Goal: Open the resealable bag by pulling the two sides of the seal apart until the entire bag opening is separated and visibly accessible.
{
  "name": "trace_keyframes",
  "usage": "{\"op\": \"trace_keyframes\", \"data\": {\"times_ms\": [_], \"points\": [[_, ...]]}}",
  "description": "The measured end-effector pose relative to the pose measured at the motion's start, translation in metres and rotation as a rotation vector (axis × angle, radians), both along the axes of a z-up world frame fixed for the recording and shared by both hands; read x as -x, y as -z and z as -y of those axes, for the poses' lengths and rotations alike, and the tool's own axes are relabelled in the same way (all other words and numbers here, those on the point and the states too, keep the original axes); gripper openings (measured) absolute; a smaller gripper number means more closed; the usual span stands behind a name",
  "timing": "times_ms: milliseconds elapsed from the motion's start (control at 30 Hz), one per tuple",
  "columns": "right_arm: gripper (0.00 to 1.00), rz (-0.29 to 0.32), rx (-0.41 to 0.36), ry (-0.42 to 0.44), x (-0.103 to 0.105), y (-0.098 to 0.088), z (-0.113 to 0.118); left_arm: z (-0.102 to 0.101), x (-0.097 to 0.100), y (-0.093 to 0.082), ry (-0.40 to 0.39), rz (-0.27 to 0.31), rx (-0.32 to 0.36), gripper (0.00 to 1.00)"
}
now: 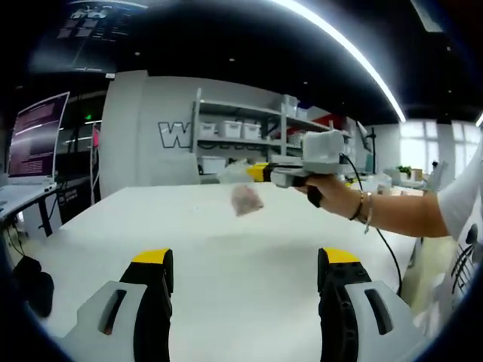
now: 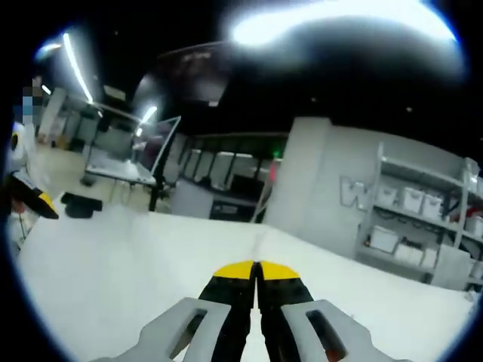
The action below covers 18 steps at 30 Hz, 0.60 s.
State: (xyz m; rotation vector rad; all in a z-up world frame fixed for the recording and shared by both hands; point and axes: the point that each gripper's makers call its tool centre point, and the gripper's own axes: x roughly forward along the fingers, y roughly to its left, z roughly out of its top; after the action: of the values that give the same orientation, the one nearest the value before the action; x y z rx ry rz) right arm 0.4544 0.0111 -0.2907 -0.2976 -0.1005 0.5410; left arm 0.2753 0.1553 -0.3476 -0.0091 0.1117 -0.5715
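Left gripper [image 1: 245, 275]: jaws wide apart, nothing between them, yellow tips up, rising at 6 o'clock of the left gripper view over a bare white table [image 1: 226, 241].

Right gripper [image 2: 256, 273]: in its own view the jaws are pressed together, yellow tips touching. No bag edge is visible between them there, only a thin dark seam.

The left gripper view gives the outside look at the right gripper [image 1: 264, 173]: it comes in from 3 o'clock, held by a person's hand [image 1: 321, 188] with a bracelet on the wrist. Its yellow tip sits at the top of the bag [image 1: 243, 192], so the jaws are clamped on the bag's upper edge.

Bag: small, clear plastic, hangs below the right gripper's tip just above centre of the left gripper view, off the table, tilted. Something pinkish-brown sits in its lower part. The top part is pale and blurred. Cannot tell whether the seal is closed or parted. It is well apart from the left gripper.

Right gripper view adds: table [image 2: 113, 264] running off toward 12 o'clock, and a bit of the left gripper [image 2: 30, 197] with a yellow tip at 9 o'clock.

Background in both: grey wall, shelves with white bins [image 1: 241, 130], and a monitor [image 1: 36, 136] at 9 o'clock of the left gripper view.
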Motion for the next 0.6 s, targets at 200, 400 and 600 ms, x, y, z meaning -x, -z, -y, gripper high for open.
{"op": "trace_keyframes", "data": {"times_ms": [200,400,600], "points": [[0.0,-0.002,-0.013,-0.005,0.008,0.003,0.004,0.004,0.001,0.0,0.013,0.0,-0.004,0.77],[0.0,-0.004,-0.025,-0.002,0.013,0.005,0.007,0.005,0.001,-0.001,0.016,0.002,-0.003,0.77],[0.0,-0.008,-0.038,0.0,0.02,0.009,0.011,0.006,0.001,-0.001,0.019,0.002,-0.008,0.77]]}}
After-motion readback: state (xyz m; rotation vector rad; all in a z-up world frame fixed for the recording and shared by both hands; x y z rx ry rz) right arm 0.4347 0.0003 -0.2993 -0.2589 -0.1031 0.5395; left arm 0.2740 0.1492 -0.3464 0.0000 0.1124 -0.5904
